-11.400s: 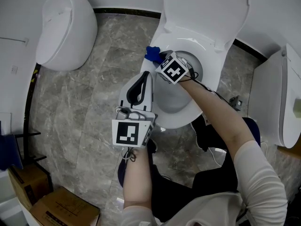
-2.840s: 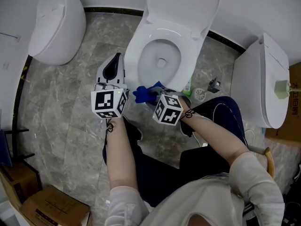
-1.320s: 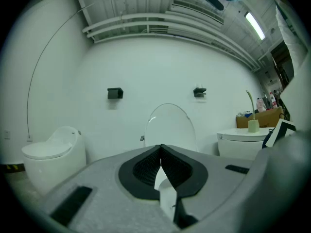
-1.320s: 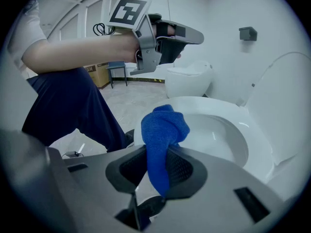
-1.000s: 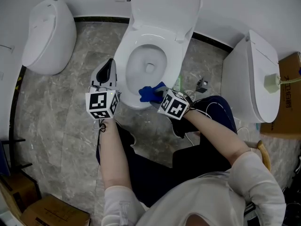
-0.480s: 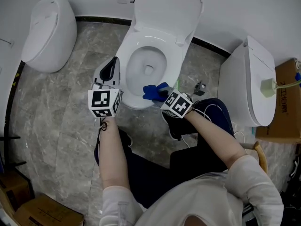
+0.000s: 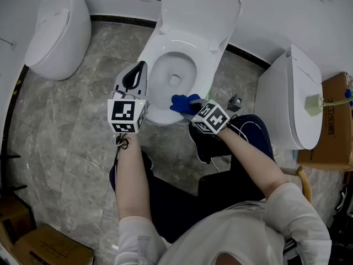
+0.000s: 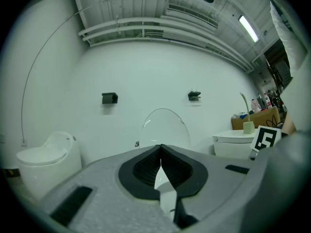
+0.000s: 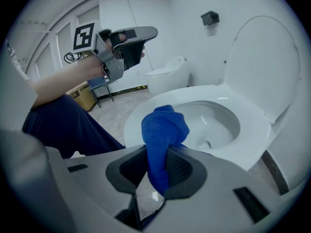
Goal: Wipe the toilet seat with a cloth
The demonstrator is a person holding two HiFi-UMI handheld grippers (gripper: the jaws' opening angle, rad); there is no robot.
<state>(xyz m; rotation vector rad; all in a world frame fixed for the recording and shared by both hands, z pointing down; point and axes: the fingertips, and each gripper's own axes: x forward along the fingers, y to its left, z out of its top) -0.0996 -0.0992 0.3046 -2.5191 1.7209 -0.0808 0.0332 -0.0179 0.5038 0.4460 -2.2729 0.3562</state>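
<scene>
A white toilet stands ahead with its lid up and its seat down around the bowl. My right gripper is shut on a bunched blue cloth, which sits at the seat's front right rim. My left gripper hangs beside the toilet's left side, above the floor, its jaws closed with nothing between them. In the left gripper view the raised lid shows beyond the gripper.
A second white toilet stands at the left and a third at the right. Cardboard boxes lie at the right edge and lower left. My legs and shoes are on the grey marble floor before the bowl.
Over the last second the right gripper has carried the cloth slightly right and up along the seat's front rim. The left gripper has stayed beside the bowl, shut.
</scene>
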